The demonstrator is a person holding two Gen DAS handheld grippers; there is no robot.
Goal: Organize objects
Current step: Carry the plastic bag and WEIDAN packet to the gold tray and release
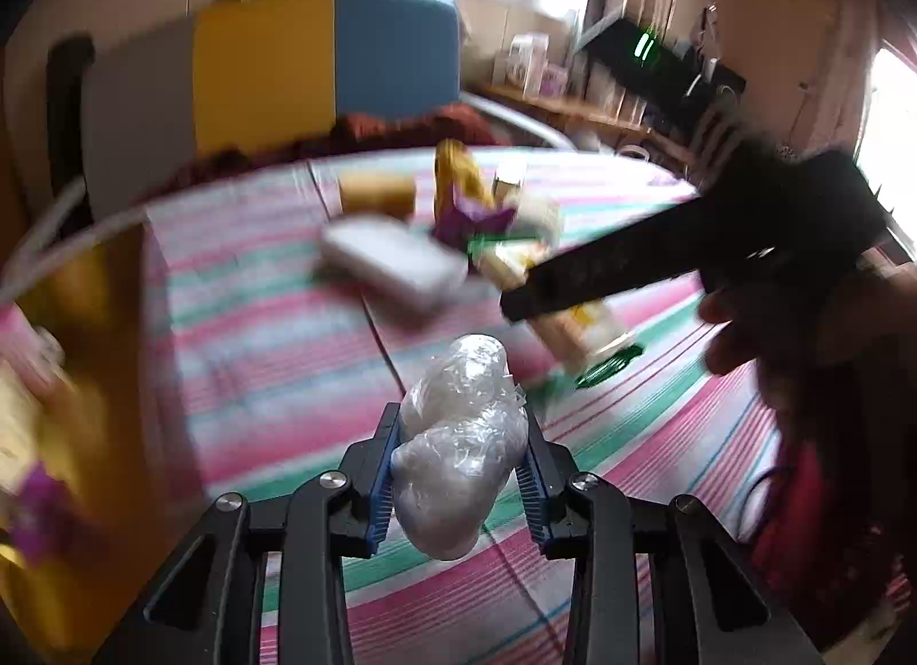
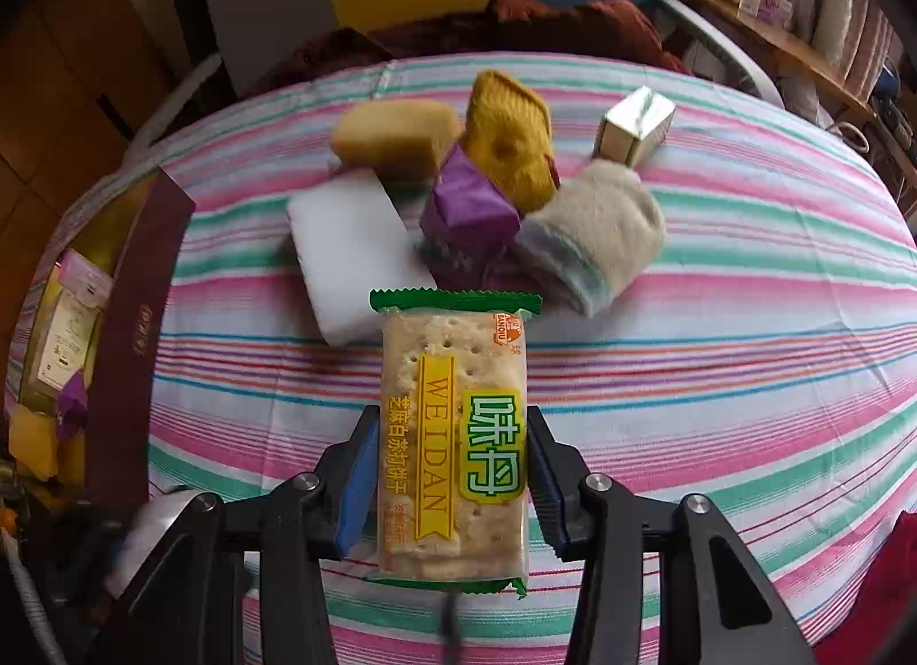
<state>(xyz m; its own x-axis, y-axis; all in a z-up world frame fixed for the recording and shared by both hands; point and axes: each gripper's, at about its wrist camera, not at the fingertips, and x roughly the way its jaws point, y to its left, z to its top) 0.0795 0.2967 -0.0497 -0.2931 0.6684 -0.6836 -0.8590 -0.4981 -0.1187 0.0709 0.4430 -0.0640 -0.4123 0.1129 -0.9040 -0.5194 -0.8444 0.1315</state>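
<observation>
Crinkly plastic-wrapped lump (image 1: 458,453); flat glossy cracker packet (image 2: 453,435).

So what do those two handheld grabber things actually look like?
Both are black plastic frames with silver screw heads, and each jaw is lined with a ribbed blue pad. The left gripper and right gripper look identical. A red garment shows beside them.

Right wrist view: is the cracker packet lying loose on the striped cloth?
No, the right tongs are shut on the cracker packet, their pads pressing both its long sides.

Black angular linkage arms, round silver screws, blue ribbed pads on the fingers (image 2: 354,484), red sleeve (image 1: 802,516)
</observation>
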